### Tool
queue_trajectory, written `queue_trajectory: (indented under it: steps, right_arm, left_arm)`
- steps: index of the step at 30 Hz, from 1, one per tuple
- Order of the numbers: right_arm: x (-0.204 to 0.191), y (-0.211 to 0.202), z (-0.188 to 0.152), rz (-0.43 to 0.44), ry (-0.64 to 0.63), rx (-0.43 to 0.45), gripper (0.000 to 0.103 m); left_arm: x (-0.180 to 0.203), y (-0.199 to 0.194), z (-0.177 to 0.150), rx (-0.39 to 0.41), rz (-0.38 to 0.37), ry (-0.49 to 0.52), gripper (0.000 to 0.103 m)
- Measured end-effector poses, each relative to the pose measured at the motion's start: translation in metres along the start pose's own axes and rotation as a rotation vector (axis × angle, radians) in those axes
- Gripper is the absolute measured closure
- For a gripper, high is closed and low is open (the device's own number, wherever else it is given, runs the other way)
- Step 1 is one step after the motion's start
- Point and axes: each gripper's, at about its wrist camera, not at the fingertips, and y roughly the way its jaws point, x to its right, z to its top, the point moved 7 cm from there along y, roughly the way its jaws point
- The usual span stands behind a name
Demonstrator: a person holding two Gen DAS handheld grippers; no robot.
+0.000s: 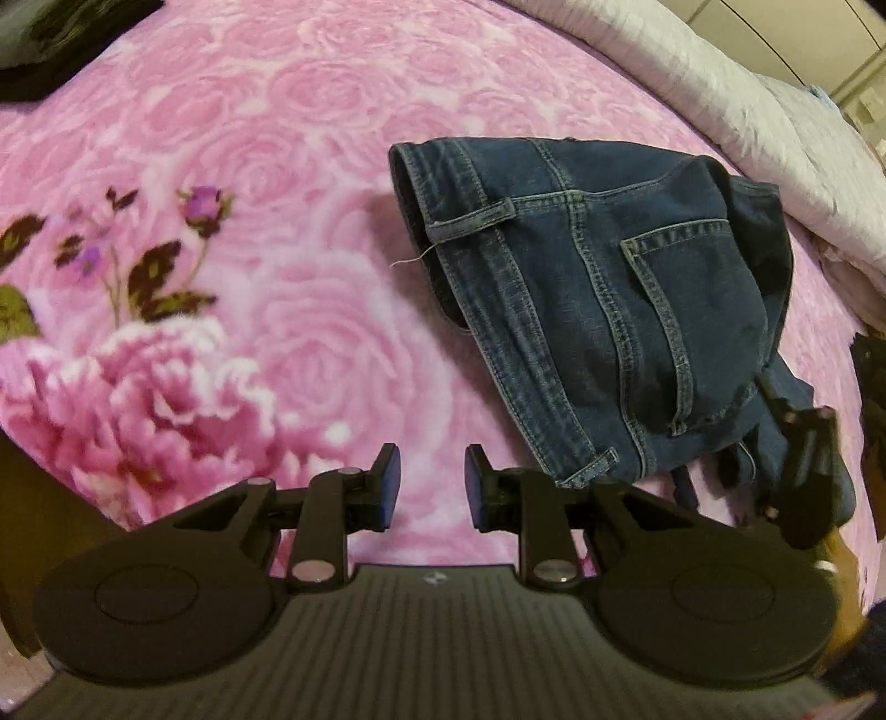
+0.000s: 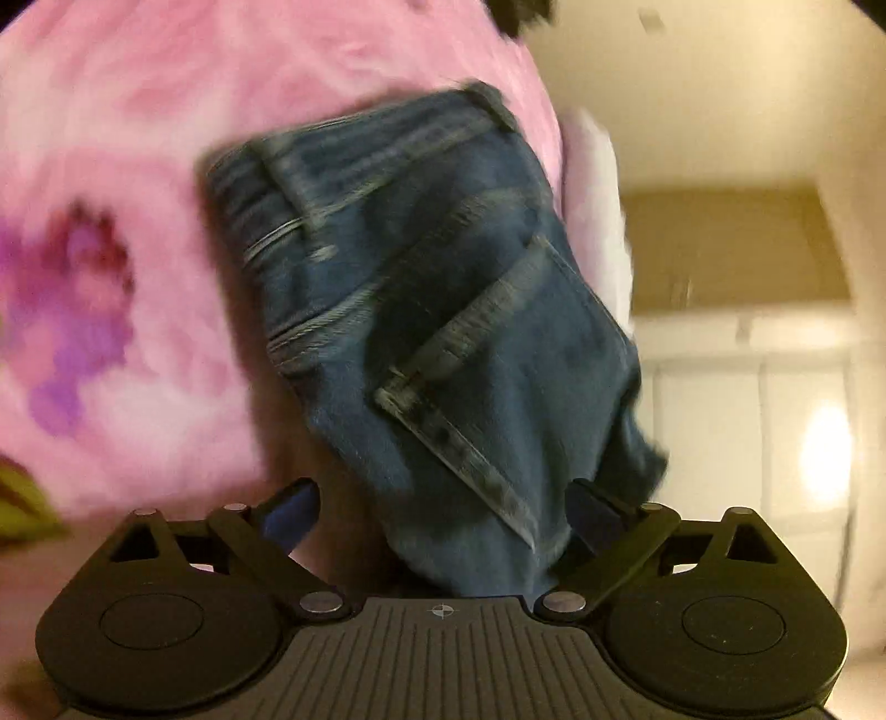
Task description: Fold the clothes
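Observation:
Folded dark blue jeans (image 1: 609,304) lie on a pink rose-patterned blanket (image 1: 266,166), waistband and back pocket facing up. My left gripper (image 1: 427,482) hovers over bare blanket just left of the jeans' near corner, its jaws a small way apart with nothing between them. In the blurred right wrist view the jeans (image 2: 443,288) fill the centre. My right gripper (image 2: 443,498) is spread wide around their near end, and the pads do not press on the denim. One of its black fingers (image 1: 805,465) shows at the jeans' right edge in the left wrist view.
A pale grey quilt (image 1: 720,88) is bunched along the far right edge of the bed. A dark item (image 1: 50,44) lies at the far left corner. White cupboard doors (image 2: 747,421) and a bright light spot stand beyond the bed's edge.

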Motion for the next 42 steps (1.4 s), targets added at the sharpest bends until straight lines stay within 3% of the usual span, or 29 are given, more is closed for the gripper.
queue_trajectory:
  steps: [2, 3, 4, 5, 7, 11, 14, 20, 24, 29, 32, 35, 37, 39, 42]
  right_arm:
    - [-0.001, 0.008, 0.002, -0.018, -0.015, 0.059, 0.009]
    - [0.004, 0.01, 0.005, 0.008, 0.01, 0.068, 0.019]
    - [0.014, 0.012, 0.007, 0.077, 0.086, 0.056, 0.059]
    - [0.027, 0.014, 0.01, 0.174, 0.207, 0.03, 0.071]
    - [0.057, 0.016, 0.015, 0.373, 0.475, -0.021, 0.079]
    - [0.15, 0.011, 0.014, 0.78, 1.215, -0.091, 0.083]
    - [0.233, 0.009, 0.012, 0.908, 1.647, -0.041, 0.083]
    - [0.4, 0.022, 0.004, 0.973, 2.188, 0.138, 0.086]
    - [0.512, 0.014, -0.019, 0.913, 2.349, 0.306, 0.087]
    - [0.649, -0.03, -0.041, 0.778, 2.42, 0.693, 0.087]
    - [0.703, -0.081, -0.081, 0.605, 2.481, 0.894, 0.087]
    - [0.72, -0.132, -0.14, 0.366, 2.573, 1.01, 0.087]
    - [0.702, -0.161, -0.19, 0.18, 2.663, 0.981, 0.087]
    - [0.672, -0.181, -0.234, 0.044, 2.693, 0.826, 0.081]
    - [0.565, -0.193, -0.293, -0.029, 2.749, 0.326, 0.047]
  left_arm:
    - [-0.002, -0.001, -0.002, 0.008, 0.007, -0.017, 0.083]
    - [-0.005, -0.003, -0.003, 0.011, 0.014, -0.026, 0.083]
    - [-0.007, -0.006, -0.003, 0.012, 0.021, -0.032, 0.083]
    - [-0.009, -0.009, -0.002, 0.013, 0.029, -0.036, 0.083]
    - [-0.015, -0.021, 0.002, 0.022, 0.045, -0.048, 0.083]
    - [-0.027, -0.052, 0.02, 0.057, 0.048, -0.085, 0.083]
    - [-0.028, -0.08, 0.042, 0.102, 0.037, -0.08, 0.083]
    - [-0.015, -0.136, 0.096, 0.21, -0.01, -0.036, 0.083]
    - [-0.001, -0.164, 0.13, 0.276, -0.054, -0.014, 0.083]
    - [0.022, -0.189, 0.167, 0.338, -0.098, 0.029, 0.083]
    - [0.04, -0.204, 0.182, 0.382, -0.122, 0.06, 0.083]
    - [0.06, -0.212, 0.188, 0.399, -0.14, 0.093, 0.083]
    - [0.075, -0.212, 0.186, 0.399, -0.148, 0.12, 0.083]
    - [0.093, -0.208, 0.179, 0.391, -0.15, 0.149, 0.083]
    - [0.116, -0.198, 0.154, 0.354, -0.144, 0.181, 0.083]
